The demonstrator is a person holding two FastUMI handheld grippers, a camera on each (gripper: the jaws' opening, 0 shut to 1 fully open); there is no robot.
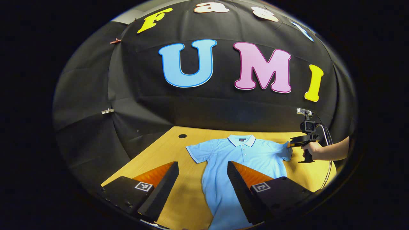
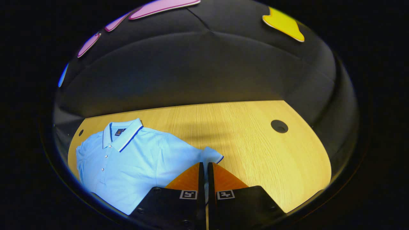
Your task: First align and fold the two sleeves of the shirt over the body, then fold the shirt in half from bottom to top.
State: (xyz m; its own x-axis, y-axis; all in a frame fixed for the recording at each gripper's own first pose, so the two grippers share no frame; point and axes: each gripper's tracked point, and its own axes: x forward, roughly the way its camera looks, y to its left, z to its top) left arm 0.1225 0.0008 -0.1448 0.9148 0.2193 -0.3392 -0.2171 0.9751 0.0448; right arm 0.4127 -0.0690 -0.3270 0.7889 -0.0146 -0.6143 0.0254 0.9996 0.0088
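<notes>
A light blue polo shirt lies face up on the wooden table, collar toward the back wall. My left gripper hovers open over the shirt's left side, nothing between its fingers, and the left sleeve lies flat just beyond it. Farther right, a hand holds my right gripper at the tip of the other sleeve. In the right gripper view the same shirt spreads to the left, and my right gripper is shut on the sleeve's hem, which is lifted slightly.
The table has a round cable hole on its bare wood right of the shirt, and another hole near the back left. Black cloth walls close the table off at the back and sides. A cable hangs from the right gripper.
</notes>
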